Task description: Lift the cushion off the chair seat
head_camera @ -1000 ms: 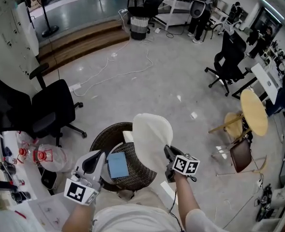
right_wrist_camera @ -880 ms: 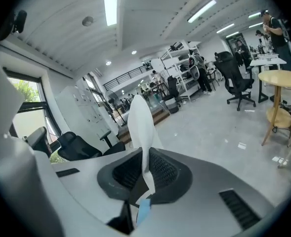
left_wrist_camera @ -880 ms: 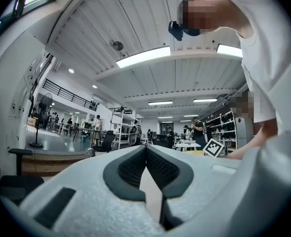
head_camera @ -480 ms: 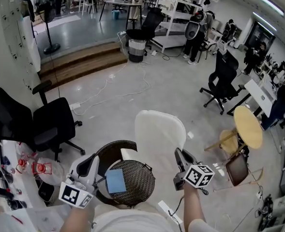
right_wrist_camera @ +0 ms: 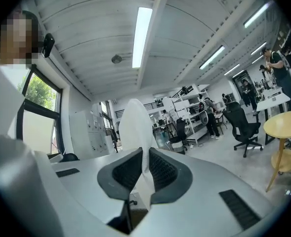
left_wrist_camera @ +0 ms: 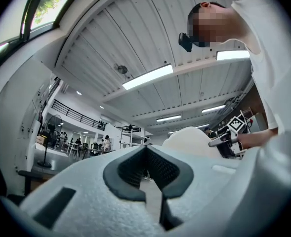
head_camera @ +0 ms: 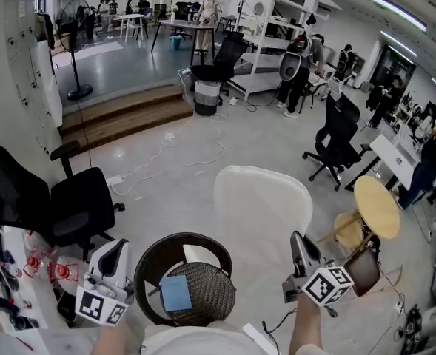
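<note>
A white oval cushion hangs in the air, clear of the round wicker chair below it. My right gripper is shut on the cushion's lower edge. In the right gripper view the cushion stands up from between the pads of that gripper. A blue square pad lies on the woven seat. My left gripper hovers left of the chair, shut with nothing in it. The left gripper view shows its closed jaws, the cushion and the right gripper beyond.
A black office chair stands at the left, with red items on a surface near it. At the right are a round wooden table and another black office chair. Cables run over the grey floor towards wooden steps.
Both grippers have risen. The right one carried the cushion up, from just over the seat to well above it. The left gripper drew away to the left of the chair.
</note>
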`<state>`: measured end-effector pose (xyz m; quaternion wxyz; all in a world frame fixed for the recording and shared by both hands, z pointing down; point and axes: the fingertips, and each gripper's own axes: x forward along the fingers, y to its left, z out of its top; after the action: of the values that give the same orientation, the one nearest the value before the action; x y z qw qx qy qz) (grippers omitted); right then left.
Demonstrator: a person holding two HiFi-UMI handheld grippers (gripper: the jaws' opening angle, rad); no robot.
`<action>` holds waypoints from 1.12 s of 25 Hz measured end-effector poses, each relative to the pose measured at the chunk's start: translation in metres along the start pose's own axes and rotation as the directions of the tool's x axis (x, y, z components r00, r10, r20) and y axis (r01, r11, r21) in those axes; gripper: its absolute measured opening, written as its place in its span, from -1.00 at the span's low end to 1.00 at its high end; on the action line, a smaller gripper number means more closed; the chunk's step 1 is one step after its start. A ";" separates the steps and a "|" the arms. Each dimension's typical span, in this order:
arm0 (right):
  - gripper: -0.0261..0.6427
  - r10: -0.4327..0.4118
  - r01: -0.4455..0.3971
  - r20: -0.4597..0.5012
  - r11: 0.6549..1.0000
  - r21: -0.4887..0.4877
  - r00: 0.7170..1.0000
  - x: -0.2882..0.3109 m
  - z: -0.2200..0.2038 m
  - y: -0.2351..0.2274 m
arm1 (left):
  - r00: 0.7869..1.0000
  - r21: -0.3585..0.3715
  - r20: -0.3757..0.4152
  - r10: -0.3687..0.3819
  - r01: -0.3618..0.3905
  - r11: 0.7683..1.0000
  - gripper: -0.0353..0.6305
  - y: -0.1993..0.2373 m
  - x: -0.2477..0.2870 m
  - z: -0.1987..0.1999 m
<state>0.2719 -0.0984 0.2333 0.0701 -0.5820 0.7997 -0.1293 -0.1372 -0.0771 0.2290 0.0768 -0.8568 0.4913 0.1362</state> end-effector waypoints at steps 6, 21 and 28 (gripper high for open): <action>-0.80 -0.054 0.058 0.089 0.998 -0.040 0.995 -0.021 0.035 -0.004 | 0.996 0.021 0.006 0.085 -0.085 0.996 -0.84 0.026 -0.015 0.008; -0.80 -0.121 0.131 0.100 0.987 -0.097 0.988 -0.028 0.035 -0.001 | 0.995 0.032 -0.008 0.102 -0.102 0.994 -0.84 0.035 -0.015 0.004; -0.80 -0.111 0.121 0.095 0.988 -0.101 0.989 -0.032 0.032 0.001 | 0.996 0.027 -0.012 0.092 -0.091 0.995 -0.84 0.026 -0.017 0.005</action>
<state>0.2889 -0.0720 0.2015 0.0668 -0.6358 0.7663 -0.0644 -0.1685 -0.0747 0.2299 0.0785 -0.8333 0.5322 0.1275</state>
